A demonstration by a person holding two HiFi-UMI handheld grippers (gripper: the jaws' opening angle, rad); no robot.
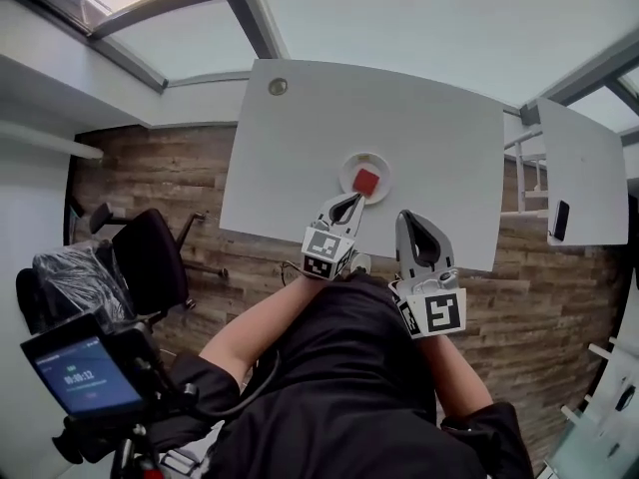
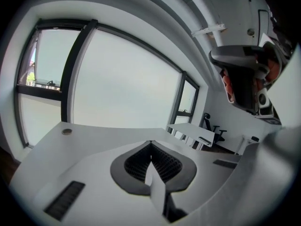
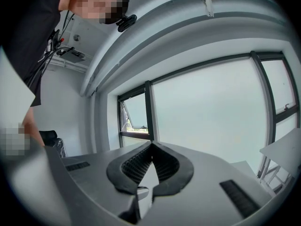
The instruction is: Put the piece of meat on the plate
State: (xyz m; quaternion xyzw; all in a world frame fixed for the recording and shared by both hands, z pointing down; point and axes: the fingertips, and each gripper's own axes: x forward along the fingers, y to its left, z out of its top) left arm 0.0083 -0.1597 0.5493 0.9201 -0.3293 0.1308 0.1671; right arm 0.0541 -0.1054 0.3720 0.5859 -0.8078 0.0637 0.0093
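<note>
The person wears a black top (image 1: 349, 387) with black sleeves (image 1: 491, 435) that end near the elbows. The left tongs (image 1: 354, 200) and the right tongs (image 1: 403, 217) are smooth, pale grey-white plastic shells, rounded and tapering to a point. Inside, each pair is lined with dark grey ribbed pads (image 2: 136, 166) that form a spade-shaped outline. Narrow dark slotted strips (image 2: 65, 200) are set into the shells. Behind each pair is a white cube (image 1: 326, 251) printed with black square markers.
</note>
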